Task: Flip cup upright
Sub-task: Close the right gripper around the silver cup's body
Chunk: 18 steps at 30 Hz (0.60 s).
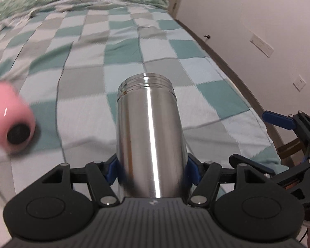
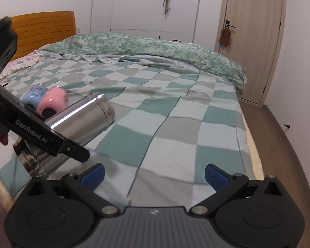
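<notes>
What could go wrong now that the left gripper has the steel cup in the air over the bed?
The left gripper grips the steel cup only near its base, on smooth metal, so it could slip or swing while turning. The bed is soft and wrinkled, so an upright cup might topple. The pink cup and blue cup lie close by and could be knocked. The right gripper is open and could not catch it.

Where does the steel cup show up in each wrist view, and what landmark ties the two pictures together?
Left wrist: steel cup at centre, clamped between the left tongs, threaded mouth pointing away.
Right wrist: the cup at left, tilted, partly behind the left tongs.
Shared landmark: the pink cup lying on the checked blanket.
</notes>
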Available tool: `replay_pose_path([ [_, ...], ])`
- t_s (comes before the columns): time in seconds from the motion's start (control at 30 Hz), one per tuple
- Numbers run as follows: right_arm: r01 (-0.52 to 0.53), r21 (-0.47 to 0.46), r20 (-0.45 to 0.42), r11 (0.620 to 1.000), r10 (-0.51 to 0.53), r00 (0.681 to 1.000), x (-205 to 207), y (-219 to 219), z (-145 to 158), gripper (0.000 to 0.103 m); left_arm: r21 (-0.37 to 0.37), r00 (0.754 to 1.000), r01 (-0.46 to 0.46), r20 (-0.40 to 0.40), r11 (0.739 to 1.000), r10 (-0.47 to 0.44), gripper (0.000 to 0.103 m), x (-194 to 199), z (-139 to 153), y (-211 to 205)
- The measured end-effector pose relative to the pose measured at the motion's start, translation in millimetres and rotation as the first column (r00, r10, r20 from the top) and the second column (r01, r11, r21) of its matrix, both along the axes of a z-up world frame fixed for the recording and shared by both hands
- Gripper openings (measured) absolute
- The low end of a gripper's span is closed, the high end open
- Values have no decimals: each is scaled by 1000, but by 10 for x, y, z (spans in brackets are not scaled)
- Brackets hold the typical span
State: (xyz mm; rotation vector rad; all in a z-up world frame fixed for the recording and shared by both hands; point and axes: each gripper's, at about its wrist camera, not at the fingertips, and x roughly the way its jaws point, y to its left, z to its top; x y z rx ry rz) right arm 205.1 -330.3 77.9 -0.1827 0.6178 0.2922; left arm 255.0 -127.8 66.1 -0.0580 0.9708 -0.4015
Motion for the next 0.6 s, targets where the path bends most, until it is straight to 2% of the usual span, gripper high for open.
replay_pose_path([
  [0.27, -11, -16, -47, 1000, 11, 999, -304, 108, -225, 103, -49, 993, -107, -47, 993, 105, 66, -321, -402, 93],
  [0.43, -3, -22, -71, 1000, 1, 997, -385, 88, -355, 103, -66, 991, -123, -52, 990, 120, 66, -385, -522, 65],
  [0.6, -1, -26, -73, 1000, -1, 997, -444, 85, -368, 103, -28, 994, -105, -20, 994, 104, 68, -437, -508, 31],
])
